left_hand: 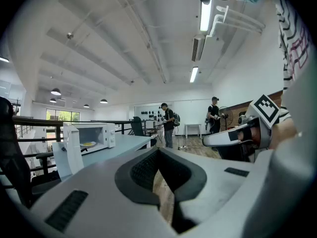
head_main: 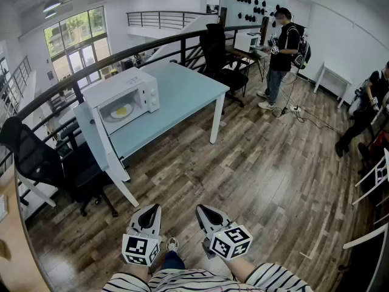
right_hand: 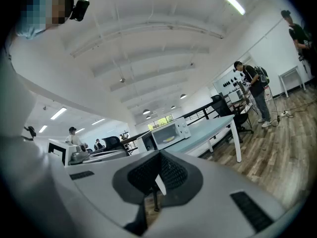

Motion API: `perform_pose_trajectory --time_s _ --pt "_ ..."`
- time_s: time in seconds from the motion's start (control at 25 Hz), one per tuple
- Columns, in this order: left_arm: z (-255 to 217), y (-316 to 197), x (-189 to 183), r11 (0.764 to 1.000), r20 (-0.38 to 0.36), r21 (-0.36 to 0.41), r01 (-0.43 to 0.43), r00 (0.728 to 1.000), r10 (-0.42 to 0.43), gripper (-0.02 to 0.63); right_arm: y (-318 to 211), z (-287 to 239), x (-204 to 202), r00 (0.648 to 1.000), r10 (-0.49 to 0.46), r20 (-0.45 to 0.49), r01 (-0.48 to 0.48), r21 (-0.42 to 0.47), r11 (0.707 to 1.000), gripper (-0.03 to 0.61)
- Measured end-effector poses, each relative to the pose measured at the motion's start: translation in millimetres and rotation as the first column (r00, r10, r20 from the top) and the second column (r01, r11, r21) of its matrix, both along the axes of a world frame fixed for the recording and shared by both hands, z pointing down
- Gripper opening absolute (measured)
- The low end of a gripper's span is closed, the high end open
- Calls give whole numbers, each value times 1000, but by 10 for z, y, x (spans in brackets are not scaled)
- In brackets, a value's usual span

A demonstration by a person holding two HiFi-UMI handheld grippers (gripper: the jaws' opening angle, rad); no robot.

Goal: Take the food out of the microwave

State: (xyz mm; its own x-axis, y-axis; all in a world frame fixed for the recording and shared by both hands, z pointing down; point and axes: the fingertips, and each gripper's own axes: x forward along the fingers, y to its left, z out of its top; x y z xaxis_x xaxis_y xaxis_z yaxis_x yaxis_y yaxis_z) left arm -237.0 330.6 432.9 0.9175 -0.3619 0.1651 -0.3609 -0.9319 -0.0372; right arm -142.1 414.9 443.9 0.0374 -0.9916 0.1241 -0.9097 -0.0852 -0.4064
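Microwave [head_main: 146, 89] opens toward viewer; food [head_main: 121, 111] flat inside.

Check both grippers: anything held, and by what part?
Nothing held. Left gripper and right gripper are shut, empty; the food sits in the microwave.
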Motion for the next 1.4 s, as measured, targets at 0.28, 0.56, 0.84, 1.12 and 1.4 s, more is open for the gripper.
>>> perform_pose_trajectory --time_s 0.28,0.56,0.84,1.12,1.4 --pt "56 89 49 1000 -9 -10 18 1000 -18 23 44 35 73 1000 -6 22 6 7 1000 28" --pt "226 -110 219 997 0 -74 7 1000 -7 26 -295 111 137 999 -27 -19 27 -14 1000 32" --pt "311 -685 645 993 -13 -113 -22 1000 21 54 -988 115 496 998 -39 -59 37 -29 999 170" --pt "308 -1440 925 990 -20 -134 -33 999 30 126 -1781 83 768 997 -36 -68 32 -50 998 172" --pt "310 -2018 1101 987 -19 -151 -51 999 49 140 -2418 91 950 998 -25 -58 21 -64 998 172"
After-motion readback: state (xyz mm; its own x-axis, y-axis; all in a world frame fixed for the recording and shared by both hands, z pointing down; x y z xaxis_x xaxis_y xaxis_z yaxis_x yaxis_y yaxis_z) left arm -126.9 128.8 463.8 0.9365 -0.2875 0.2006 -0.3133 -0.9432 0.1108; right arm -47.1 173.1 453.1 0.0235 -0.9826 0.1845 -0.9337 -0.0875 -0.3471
